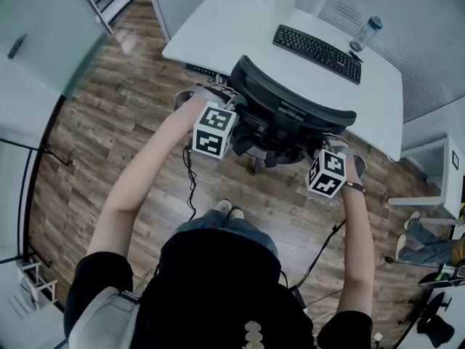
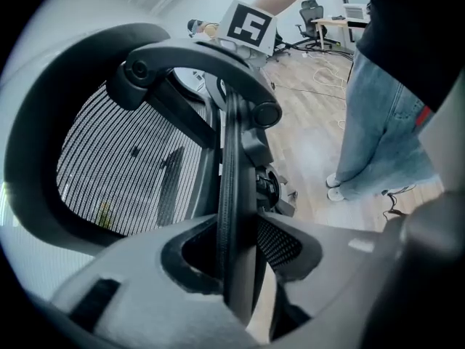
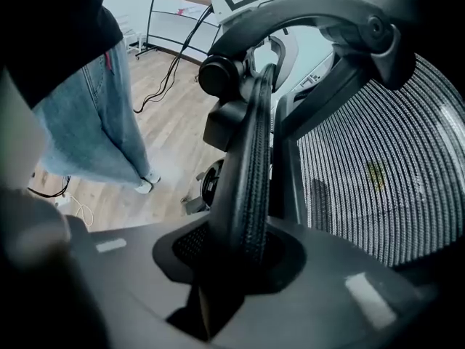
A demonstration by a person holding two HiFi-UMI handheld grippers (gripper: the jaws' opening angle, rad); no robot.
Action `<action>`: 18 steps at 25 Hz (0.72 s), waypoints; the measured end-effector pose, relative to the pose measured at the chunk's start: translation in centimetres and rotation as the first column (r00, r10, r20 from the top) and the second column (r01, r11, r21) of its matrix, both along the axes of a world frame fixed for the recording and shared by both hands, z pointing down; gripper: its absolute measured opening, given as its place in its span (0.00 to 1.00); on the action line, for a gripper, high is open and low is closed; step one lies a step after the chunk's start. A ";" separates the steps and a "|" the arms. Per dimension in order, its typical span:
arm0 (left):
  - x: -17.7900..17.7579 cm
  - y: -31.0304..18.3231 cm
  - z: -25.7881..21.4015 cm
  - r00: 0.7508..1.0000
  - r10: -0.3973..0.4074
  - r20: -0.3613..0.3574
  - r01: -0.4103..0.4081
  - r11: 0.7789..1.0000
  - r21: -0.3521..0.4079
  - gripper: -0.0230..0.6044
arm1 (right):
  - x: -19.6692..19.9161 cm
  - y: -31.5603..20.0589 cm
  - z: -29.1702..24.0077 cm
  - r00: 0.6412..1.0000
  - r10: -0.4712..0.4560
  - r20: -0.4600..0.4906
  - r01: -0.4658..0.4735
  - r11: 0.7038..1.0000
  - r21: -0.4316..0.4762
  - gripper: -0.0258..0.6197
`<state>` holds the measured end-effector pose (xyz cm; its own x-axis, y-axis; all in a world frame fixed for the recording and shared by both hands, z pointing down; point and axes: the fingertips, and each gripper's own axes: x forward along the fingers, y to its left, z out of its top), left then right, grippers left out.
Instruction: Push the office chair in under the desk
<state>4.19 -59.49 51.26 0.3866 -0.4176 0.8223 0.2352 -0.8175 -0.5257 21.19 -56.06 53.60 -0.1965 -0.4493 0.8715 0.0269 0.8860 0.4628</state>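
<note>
Clamped with the left gripper point(image 2: 236, 271) on the left-hand side rim of the office chair point(image 1: 290, 115), jaws closed onto the black edge of the mesh backrest point(image 2: 123, 173) that runs up between them. Clamped likewise with the right gripper point(image 3: 240, 267) on the opposite side rim, pads set against the ribbed edge. Held from behind, with one marker cube point(image 1: 213, 131) at each side of the backrest and bare forearms reaching forward. Parked on the wood floor point(image 1: 123, 122) facing the white desk point(image 1: 240, 27), backrest top close against the desk's near edge; touching or not, cannot tell. Seat hidden below the backrest from the head view. Farther out on the desk, a black keyboard point(image 1: 317, 53) and a clear water bottle point(image 1: 365, 33) near the far edge. Behind the chair in both gripper views, jeans-clad legs point(image 2: 385, 115) with pale shoes, and cables point(image 3: 171, 71) trailing over the floor.
</note>
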 end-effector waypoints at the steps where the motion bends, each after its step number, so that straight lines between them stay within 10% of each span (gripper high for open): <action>1: 0.0 0.0 -0.1 1.000 -0.007 -0.001 0.007 1.000 0.008 0.28 | 0.0 0.0 0.0 1.000 -0.002 0.001 0.002 1.000 0.003 0.22; 6: -0.2 -0.1 -0.8 0.999 -0.042 0.001 0.042 0.992 0.120 0.29 | 0.1 0.7 -0.4 1.000 -0.024 0.002 0.024 1.000 -0.001 0.34; 13: -1.4 0.8 -3.0 0.997 -0.070 -0.027 0.075 0.960 0.271 0.26 | -0.4 2.7 -6.3 0.965 0.020 0.261 -0.050 0.993 0.111 0.34; 18: -2.4 1.7 -5.9 0.969 -0.124 -0.212 0.195 0.914 0.356 0.05 | 0.1 3.7 -10.0 0.791 0.138 0.597 -0.255 0.960 0.116 0.29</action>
